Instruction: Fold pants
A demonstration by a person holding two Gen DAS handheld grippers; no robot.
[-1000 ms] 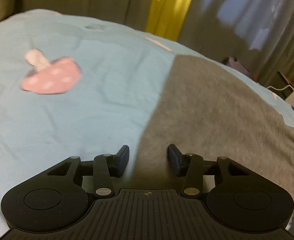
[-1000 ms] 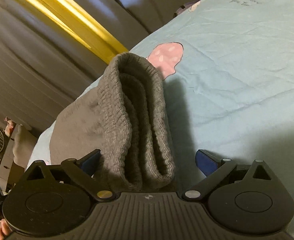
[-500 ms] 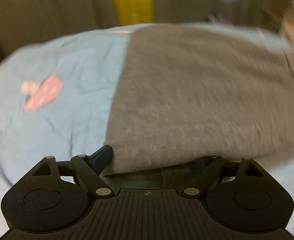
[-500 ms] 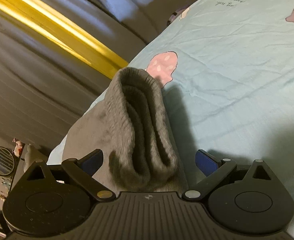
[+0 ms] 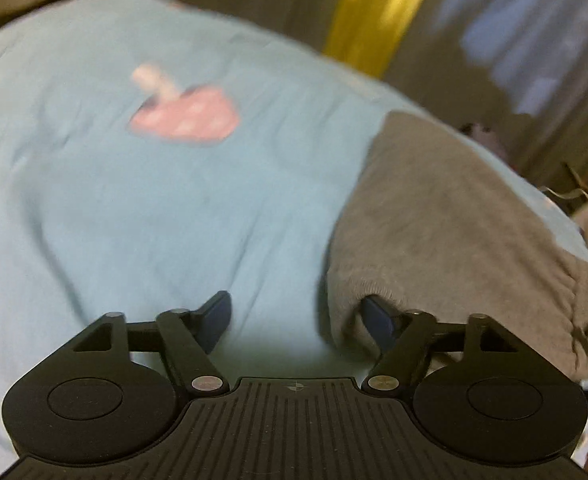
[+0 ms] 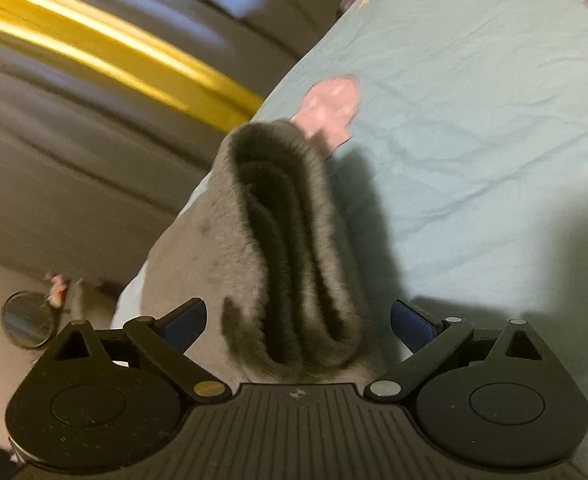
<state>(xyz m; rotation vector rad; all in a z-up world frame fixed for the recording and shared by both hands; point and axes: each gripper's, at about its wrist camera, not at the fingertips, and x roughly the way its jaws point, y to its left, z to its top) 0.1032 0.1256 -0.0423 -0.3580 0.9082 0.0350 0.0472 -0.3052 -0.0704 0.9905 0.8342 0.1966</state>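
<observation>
Fingers of the left gripper stand wide apart, clamped on nothing; the one at 3 o'clock is tucked under the near edge of the grey pants, the one at 9 o'clock rests over bare blue bedsheet. The right gripper is likewise spread, with the stacked ribbed end of the pants lying between its fingers but, as far as the blur allows, pinched by neither.

The pants lie folded on the sheet, running toward 1 o'clock in the left view, with a pink mushroom print well apart at 11 o'clock.

Likely trouble, in my judgement:
- With neither gripper closed, the thick stack in the right view may spring open, since plush fabric resists a crease.
- The left finger under the hem could drag that corner as it moves, skewing the fold.
- If the right gripper closes off-centre, it may catch only the outer layers and peel them from the rest.
- The loose sheet may bunch and shift the bundle.
</observation>
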